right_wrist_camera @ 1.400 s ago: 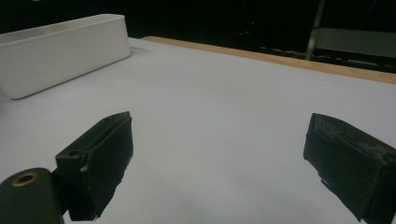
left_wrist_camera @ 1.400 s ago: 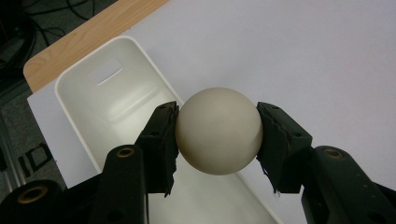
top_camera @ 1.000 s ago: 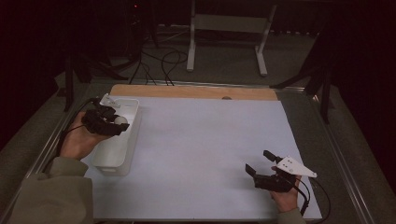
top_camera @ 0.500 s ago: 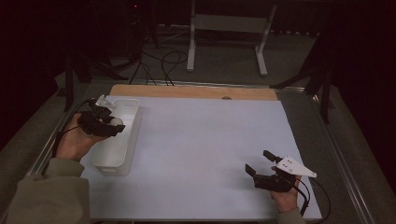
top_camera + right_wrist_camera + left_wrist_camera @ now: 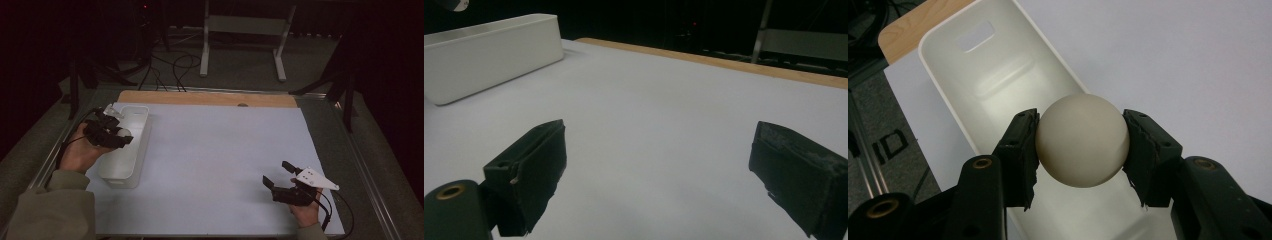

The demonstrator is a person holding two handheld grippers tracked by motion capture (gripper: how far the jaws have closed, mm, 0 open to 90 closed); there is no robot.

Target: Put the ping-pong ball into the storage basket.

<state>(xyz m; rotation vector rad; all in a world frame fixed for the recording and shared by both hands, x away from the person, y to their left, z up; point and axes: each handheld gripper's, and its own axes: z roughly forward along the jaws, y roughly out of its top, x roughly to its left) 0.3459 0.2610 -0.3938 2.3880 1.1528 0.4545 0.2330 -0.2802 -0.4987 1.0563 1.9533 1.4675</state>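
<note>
Left gripper (image 5: pixel 1081 150) clamps the white ball (image 5: pixel 1082 140) over the white bin (image 5: pixel 948 55) at the bench's (image 5: pixel 215 150) left edge, likely to drop it in; right gripper (image 5: pixel 659 170) rests open, empty, well apart.

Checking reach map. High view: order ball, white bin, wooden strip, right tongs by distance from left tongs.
1. Ball, clamped in the left tongs.
2. White bin, directly beneath.
3. Wooden strip, far table edge.
4. Right tongs, near right corner.

Black tongs (image 5: pixel 279 174), grey three-cornered plate (image 5: pixel 316 178), olive sleeve (image 5: pixel 52 210)
</note>
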